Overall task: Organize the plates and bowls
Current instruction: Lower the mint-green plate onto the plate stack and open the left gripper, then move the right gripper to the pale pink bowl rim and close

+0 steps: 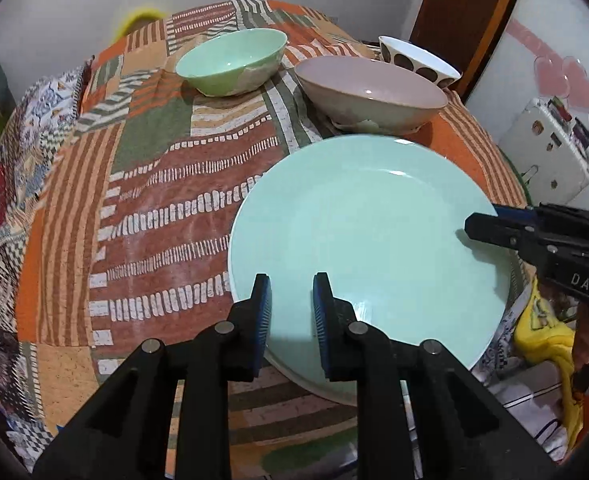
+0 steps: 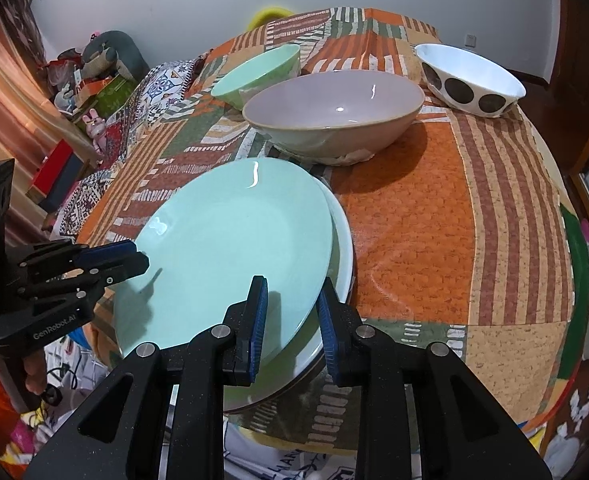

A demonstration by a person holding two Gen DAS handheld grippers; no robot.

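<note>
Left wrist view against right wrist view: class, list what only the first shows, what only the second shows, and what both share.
Only the left wrist view shows the white box by the wall beyond the table's edge, and the yellow cloth below that edge.

Only the right wrist view shows the white plate under the mint plate, and the cluttered corner with the pink toy.

Both show the mint plate, the green bowl, the pink bowl, the spotted bowl, the patchwork cloth, and the left gripper and right gripper at the plate's rim.
</note>
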